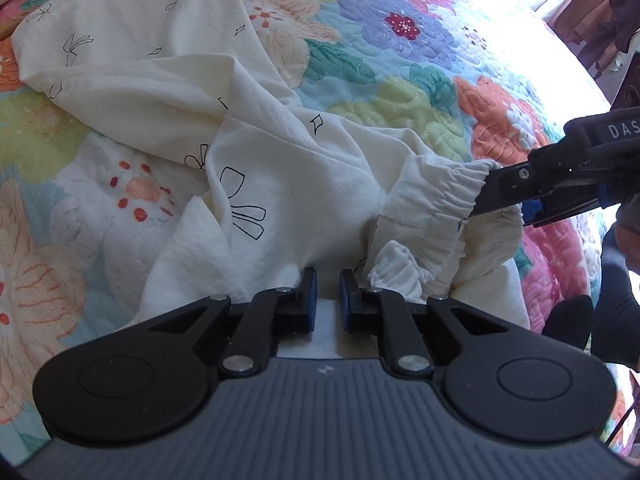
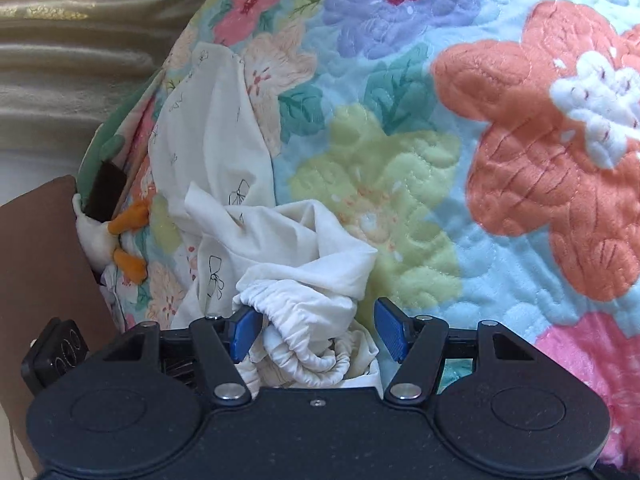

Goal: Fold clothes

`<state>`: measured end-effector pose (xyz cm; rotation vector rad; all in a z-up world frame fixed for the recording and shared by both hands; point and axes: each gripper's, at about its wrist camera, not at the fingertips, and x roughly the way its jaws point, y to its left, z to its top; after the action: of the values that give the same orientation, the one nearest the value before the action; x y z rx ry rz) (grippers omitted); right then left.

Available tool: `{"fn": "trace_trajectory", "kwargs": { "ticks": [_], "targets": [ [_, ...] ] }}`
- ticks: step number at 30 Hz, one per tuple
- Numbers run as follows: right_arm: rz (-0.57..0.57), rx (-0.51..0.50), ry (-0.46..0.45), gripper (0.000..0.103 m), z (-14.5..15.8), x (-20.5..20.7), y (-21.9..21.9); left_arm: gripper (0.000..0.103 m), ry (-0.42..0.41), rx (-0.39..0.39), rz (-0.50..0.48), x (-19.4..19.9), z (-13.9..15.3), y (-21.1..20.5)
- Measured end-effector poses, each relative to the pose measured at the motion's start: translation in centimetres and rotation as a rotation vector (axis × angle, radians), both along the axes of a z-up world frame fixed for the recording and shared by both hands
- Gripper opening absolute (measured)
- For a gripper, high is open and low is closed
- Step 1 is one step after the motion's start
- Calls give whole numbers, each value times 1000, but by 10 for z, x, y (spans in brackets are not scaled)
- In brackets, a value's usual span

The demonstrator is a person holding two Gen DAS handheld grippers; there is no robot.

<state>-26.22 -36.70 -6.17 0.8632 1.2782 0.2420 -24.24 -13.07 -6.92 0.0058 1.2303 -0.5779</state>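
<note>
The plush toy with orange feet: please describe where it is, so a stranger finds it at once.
Start from the floral quilt and follow its left edge. There, left of the white garment, lies a small white plush toy. Its orange feet set it apart.

A cream-white garment (image 1: 168, 92), printed with thin black outline bows and small petal shapes, lies across a quilted bedspread (image 1: 400, 80) of pale blue patterned with large flowers in orange, pink, lavender, yellow-green and peach, with teal leaves. The garment's gathered elastic waistband (image 2: 304, 312) is plain white. Both grippers are black with bright blue pads (image 2: 390, 326). At the bedspread's edge sits a white plush toy (image 2: 98, 236) with orange feet, beside a brown panel (image 2: 44, 264).
</note>
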Motion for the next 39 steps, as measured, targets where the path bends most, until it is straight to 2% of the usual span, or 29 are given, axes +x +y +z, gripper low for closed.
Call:
{"fn": "trace_trajectory", "kwargs": {
  "ticks": [1, 2, 3, 5, 7, 9, 11, 13, 17, 19, 21, 22, 23, 24, 25, 26, 27, 28, 30, 34, 39],
  "targets": [
    [10, 11, -4, 54, -2, -1, 1, 13, 3, 6, -12, 1, 2, 0],
    [21, 22, -9, 27, -4, -1, 3, 13, -2, 5, -14, 1, 8, 1],
    [63, -31, -30, 23, -1, 0, 7, 13, -9, 5, -15, 1, 14, 2],
    [166, -186, -130, 20, 14, 1, 20, 24, -72, -17, -6, 4, 39, 8],
    [281, -351, -254, 20, 32, -3, 38, 54, -126, -92, 84, 18, 65, 24],
    [417, -527, -383, 19, 50, -10, 62, 58, -209, -136, 147, 36, 80, 32],
    [542, -643, -489, 19, 63, -18, 82, 63, -224, -72, 156, 64, 83, 22],
    [605, -670, -557, 19, 72, -25, 90, 64, -204, 23, 117, 95, 74, 0],
    [719, -723, -677, 19, 84, -39, 104, 66, -175, 184, 52, 134, 35, -41],
    [761, -758, -714, 19, 86, -47, 107, 91, -119, 275, 38, 150, 8, -55],
    [777, -780, -721, 19, 86, -50, 108, 92, -128, 374, 50, 158, -15, -61],
    [777, -786, -712, 19, 86, -51, 108, 99, -147, 370, 47, 161, -21, -61],
    [769, -786, -702, 19, 87, -50, 107, 98, -169, 342, 56, 161, -23, -58],
    [759, -785, -692, 19, 89, -49, 105, 90, -194, 313, 70, 161, -22, -55],
    [750, -783, -681, 19, 90, -49, 104, 62, -210, 288, 67, 159, -18, -52],
    [747, -781, -679, 20, 91, -49, 103, 44, -227, 264, 64, 158, -15, -50],
    [745, -780, -679, 20, 92, -49, 102, 9, -243, 267, 66, 158, -9, -50],
    [743, -778, -680, 20, 93, -50, 101, 2, -258, 266, 72, 158, -4, -49],
    [741, -785, -682, 20, 92, -50, 100, 2, -309, 262, 104, 158, 7, -43],
    [732, -800, -674, 18, 87, -47, 97, 2, -540, 342, 171, 164, 36, -29],
    [691, -865, -661, 17, 89, -40, 92, 2, -635, 258, 261, 184, 84, -8]
  ]
}}
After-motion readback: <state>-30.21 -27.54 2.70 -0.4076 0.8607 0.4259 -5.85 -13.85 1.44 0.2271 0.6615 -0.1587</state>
